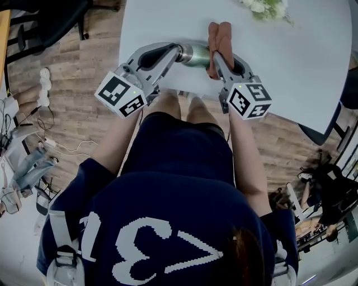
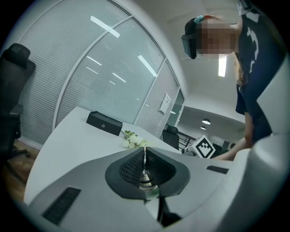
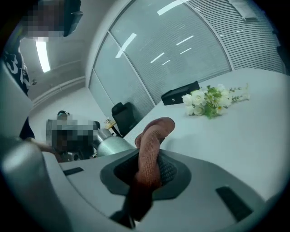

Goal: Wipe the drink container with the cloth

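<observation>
My left fingers [image 2: 129,170] are pinched together on a thin metal part of the drink container [image 1: 196,54], which is turned sideways at the desk's [image 1: 291,61] near edge. My right fingers [image 3: 171,174] clamp the rust-coloured cloth [image 3: 149,149] at its other end.

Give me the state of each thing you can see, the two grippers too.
Drink container: lying level, held at one end.
Cloth: bunched, clamped, by the container's other end.
Left gripper: shut on the container's thin metal part.
Right gripper: shut on the cloth.
Flowers: lying on the table.
</observation>
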The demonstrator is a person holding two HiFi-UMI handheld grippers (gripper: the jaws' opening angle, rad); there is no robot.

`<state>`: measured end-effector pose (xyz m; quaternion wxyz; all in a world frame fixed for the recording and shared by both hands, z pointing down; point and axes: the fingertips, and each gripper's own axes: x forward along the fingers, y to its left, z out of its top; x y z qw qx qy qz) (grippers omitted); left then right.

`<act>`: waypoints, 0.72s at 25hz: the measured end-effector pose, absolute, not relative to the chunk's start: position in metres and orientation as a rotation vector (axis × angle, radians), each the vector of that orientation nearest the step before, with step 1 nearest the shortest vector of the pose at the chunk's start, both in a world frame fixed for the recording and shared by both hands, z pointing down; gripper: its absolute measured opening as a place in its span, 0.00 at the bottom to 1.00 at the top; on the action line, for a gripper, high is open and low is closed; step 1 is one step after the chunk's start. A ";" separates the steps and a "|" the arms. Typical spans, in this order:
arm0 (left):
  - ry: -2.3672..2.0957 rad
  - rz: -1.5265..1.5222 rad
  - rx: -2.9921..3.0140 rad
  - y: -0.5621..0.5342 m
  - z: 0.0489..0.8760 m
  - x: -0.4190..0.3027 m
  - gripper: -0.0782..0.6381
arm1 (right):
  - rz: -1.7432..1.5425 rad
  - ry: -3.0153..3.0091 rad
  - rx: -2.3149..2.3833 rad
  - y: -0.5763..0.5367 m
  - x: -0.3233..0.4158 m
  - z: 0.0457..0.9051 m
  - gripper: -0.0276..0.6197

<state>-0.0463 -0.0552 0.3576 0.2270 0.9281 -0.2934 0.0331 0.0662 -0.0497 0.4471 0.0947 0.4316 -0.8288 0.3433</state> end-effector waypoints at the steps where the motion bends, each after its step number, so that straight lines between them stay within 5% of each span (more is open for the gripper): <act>1: -0.791 0.103 2.578 -0.053 0.357 -0.044 0.14 | 1.034 -2.426 1.285 -0.049 0.073 0.456 0.14; 18: -0.561 0.304 2.820 -0.026 0.348 -0.019 0.14 | 1.092 -2.766 0.875 -0.051 0.008 0.373 0.14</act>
